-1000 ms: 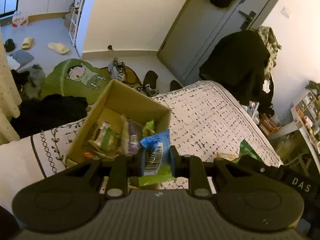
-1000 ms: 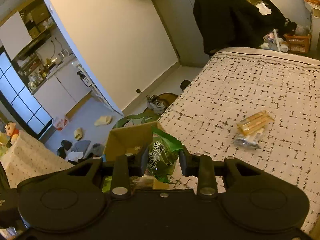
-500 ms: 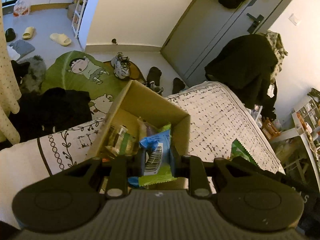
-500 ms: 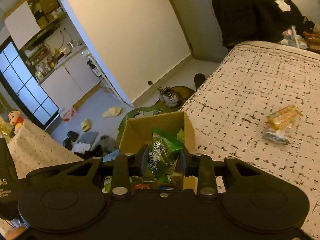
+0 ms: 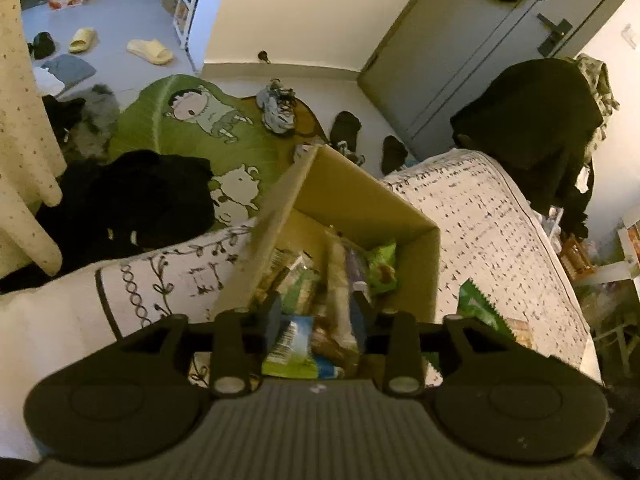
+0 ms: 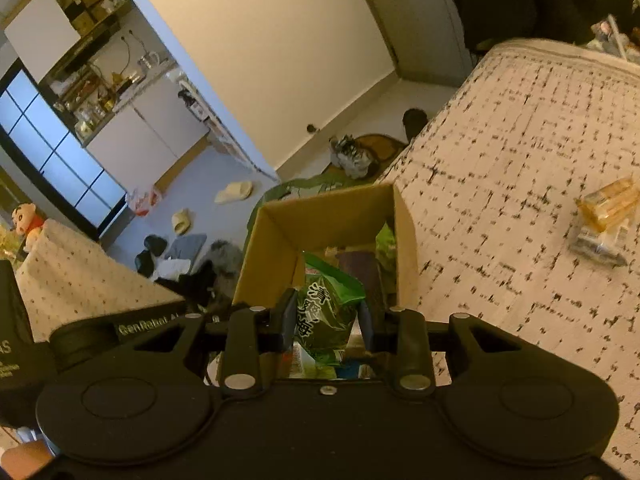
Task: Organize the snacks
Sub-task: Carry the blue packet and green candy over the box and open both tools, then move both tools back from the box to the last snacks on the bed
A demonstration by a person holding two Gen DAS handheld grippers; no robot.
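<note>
Cardboard box (image 5: pixel 362 200) sits at the near-left end of the bed (image 5: pixel 492 224), open top, packed w/ snack packs. Bedspread is white w/ black dash print; vine border at the edge.

Left gripper (image 5: pixel 316 316) hangs over the box, fingers spread apart, nothing clamped. Blue-green snack pack (image 5: pixel 290 346) lies below btwn them, on top of the pile in the box.

Right gripper (image 6: pixel 326 320) is also over the box (image 6: pixel 332 216), fingers wide; green plum bag (image 6: pixel 326 312) sits btwn them, can't tell if pads touch it.

Two more packs on the bedspread far right: orange snack pack (image 6: pixel 610 202) touching a clear wrapper pack (image 6: pixel 596 242).

Room: green cartoon rug (image 5: pixel 192 120) on floor, sneakers (image 5: pixel 278 106), yellow slippers (image 5: pixel 150 51), black clothes heap (image 5: pixel 132 204), grey door (image 5: pixel 472 48), kitchen counter (image 6: pixel 132 96) far left.
</note>
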